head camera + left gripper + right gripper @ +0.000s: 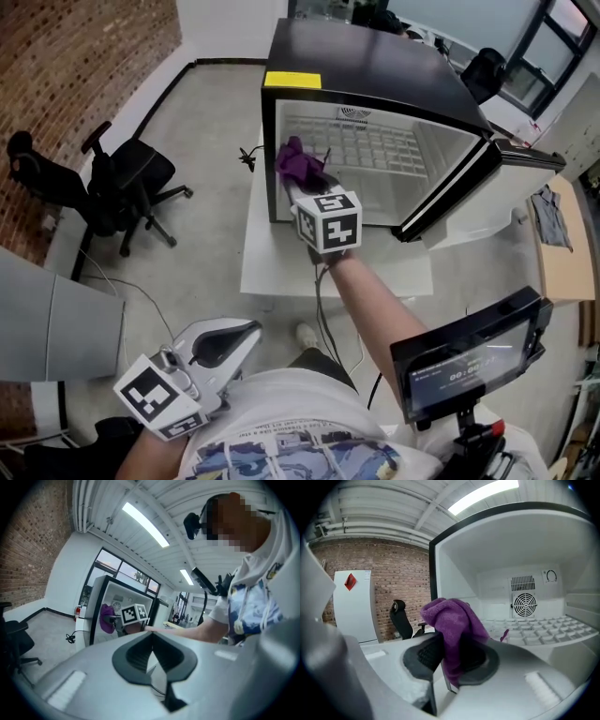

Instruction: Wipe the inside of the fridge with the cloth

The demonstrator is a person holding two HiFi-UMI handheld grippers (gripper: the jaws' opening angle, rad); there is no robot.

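Note:
A small black fridge (375,75) stands on a low white table (267,267), its door (464,187) swung open to the right. My right gripper (307,183) is at the left side of the opening, shut on a crumpled purple cloth (300,161). In the right gripper view the cloth (452,620) bulges up from between the jaws of the right gripper (449,665), and the white interior, wire shelf (543,627) and round fan vent (524,604) lie just ahead. My left gripper (249,330) hangs low beside the person's body, shut on nothing (151,654).
A black office chair (122,183) stands on the floor to the left, by the brick wall. A cable (249,155) lies by the fridge's left side. A dark screen on a stand (469,361) is at the lower right, and a wooden desk (562,258) at the far right.

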